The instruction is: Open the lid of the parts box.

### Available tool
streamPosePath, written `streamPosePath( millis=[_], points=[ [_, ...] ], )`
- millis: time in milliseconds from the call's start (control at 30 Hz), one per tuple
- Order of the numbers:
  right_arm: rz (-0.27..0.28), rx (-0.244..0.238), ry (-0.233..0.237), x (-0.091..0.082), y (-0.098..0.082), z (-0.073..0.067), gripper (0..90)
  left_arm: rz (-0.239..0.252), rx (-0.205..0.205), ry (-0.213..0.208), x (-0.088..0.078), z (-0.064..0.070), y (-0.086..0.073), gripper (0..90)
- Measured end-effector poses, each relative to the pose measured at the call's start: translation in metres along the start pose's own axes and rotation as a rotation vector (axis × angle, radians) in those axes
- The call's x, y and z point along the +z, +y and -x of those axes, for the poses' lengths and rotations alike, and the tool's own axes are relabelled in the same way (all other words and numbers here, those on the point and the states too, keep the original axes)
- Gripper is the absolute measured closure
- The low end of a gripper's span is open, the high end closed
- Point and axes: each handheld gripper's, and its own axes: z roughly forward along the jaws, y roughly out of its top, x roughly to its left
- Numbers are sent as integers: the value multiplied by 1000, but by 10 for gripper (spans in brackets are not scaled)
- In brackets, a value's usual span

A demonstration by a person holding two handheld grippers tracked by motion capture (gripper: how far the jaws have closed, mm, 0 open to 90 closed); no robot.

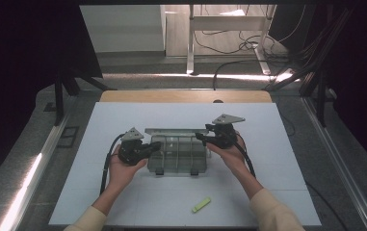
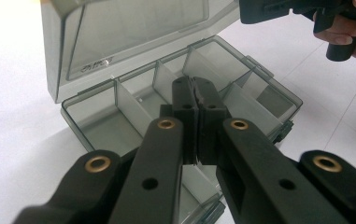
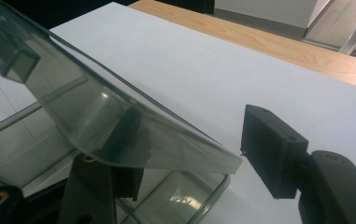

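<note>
The clear compartment box sits mid-table, its lid half raised between the right gripper's parted jaws, which don't visibly pinch it. It could slip and drop shut. The left gripper, jaws together, rests over the compartments without clamping, so the box may skid.

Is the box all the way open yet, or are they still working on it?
Partly. The clear compartment box is unlatched and its lid is raised. The right gripper has open jaws straddling the lid's edge, while the shut left gripper sits over the dividers. The compartments look empty, and the yellow-green piece lies untouched.
</note>
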Motion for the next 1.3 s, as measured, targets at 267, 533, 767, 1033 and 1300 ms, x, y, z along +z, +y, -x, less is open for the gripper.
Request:
streamPosePath(
  millis=[267,533,767,1033,1300],
  points=[
    [7,20,11,2,2,4,430,1,2,4,0,0,-1,889],
    [12,34,21,4,4,8,440,-2,-1,9,-2,0,-4,889],
    [13,60,36,6,4,13,449,-5,-8,16,-4,-1,-7,888],
    [14,77,45,11,6,17,465,-10,-14,27,-7,-1,-11,884],
    [11,85,54,17,7,20,501,-9,-24,40,-13,-3,-16,883]
  ],
)
